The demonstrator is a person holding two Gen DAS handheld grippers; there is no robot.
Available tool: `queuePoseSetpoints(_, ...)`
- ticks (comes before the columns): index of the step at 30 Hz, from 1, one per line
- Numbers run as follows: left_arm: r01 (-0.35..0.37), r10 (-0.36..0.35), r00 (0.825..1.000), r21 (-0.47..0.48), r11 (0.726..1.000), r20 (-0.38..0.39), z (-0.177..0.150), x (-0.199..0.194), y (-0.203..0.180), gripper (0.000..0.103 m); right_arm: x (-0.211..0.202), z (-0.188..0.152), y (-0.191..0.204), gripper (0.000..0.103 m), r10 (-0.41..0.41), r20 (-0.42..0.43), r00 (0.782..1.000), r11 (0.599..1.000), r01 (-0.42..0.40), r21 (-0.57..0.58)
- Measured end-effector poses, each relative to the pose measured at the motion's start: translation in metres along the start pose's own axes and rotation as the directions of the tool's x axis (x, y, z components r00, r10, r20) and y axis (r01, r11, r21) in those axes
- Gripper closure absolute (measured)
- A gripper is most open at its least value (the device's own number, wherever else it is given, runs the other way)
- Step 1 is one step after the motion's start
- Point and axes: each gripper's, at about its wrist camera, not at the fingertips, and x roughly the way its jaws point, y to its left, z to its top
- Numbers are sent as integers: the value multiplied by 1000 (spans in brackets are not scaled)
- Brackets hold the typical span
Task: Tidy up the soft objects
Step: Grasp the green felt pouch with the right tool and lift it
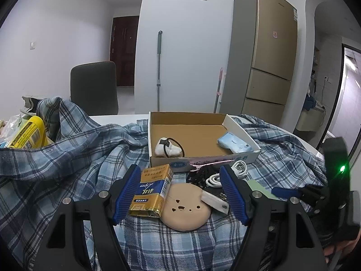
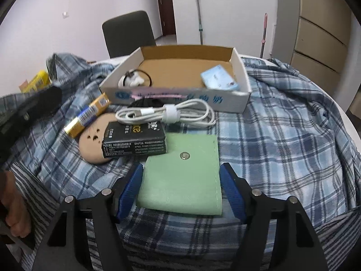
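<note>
Right now the right gripper (image 2: 181, 189) is hanging low over a pale green pouch (image 2: 180, 180) that is lying flat on the plaid shirt (image 2: 282, 135) spread across the bench (image 1: 117, 118). Its blue pads (image 2: 130, 189) are standing on either side of the pouch, close to its edges, with a thin gap showing, so the jaws are sitting open around it rather than squeezing it.

The left gripper (image 1: 180, 194) is hovering with its jaws apart as well; a gold cigarette pack (image 1: 151, 192) is lying against its left pad, and a round tan puff (image 1: 185, 207) is lying between the pads, neither one gripped.

Just beyond the pouch a black packet (image 2: 135, 142) is resting partly on the puff, with a coiled white cable (image 2: 167, 114) behind it. The cardboard box (image 2: 180, 98) is sitting further back on the shirt, holding a white bundle with a black hair tie (image 2: 133, 79) and a light blue tissue pack (image 2: 217, 78).
</note>
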Motion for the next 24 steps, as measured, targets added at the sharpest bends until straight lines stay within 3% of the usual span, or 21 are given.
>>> queuePoseSetpoints(9, 7, -7, 1000, 28, 1000, 1, -1, 0, -5, 28, -17, -7, -19, 33, 63, -138, 988, 995, -74, -72)
queuePoseSetpoints(11, 6, -7, 1000, 30, 1000, 1, -1, 0, -5, 28, -18, -13, -26, 28, 74, -149, 986, 995, -82, -51)
queuePoseSetpoints(16, 6, -6, 1000, 29, 1000, 2, -1, 0, -5, 28, -20, -21, -30, 25, 53, -137, 989, 998, -55, -9)
queuePoseSetpoints(23, 6, -6, 1000, 31, 1000, -1, -1, 0, -6, 28, -4, -24, -22, 25, 2, -185, 983, 1000, -2, 2)
queuePoseSetpoints(24, 6, -6, 1000, 31, 1000, -2, -1, 0, -6, 28, -4, -24, -23, 29, -4, -182, 983, 1000, 6, 10)
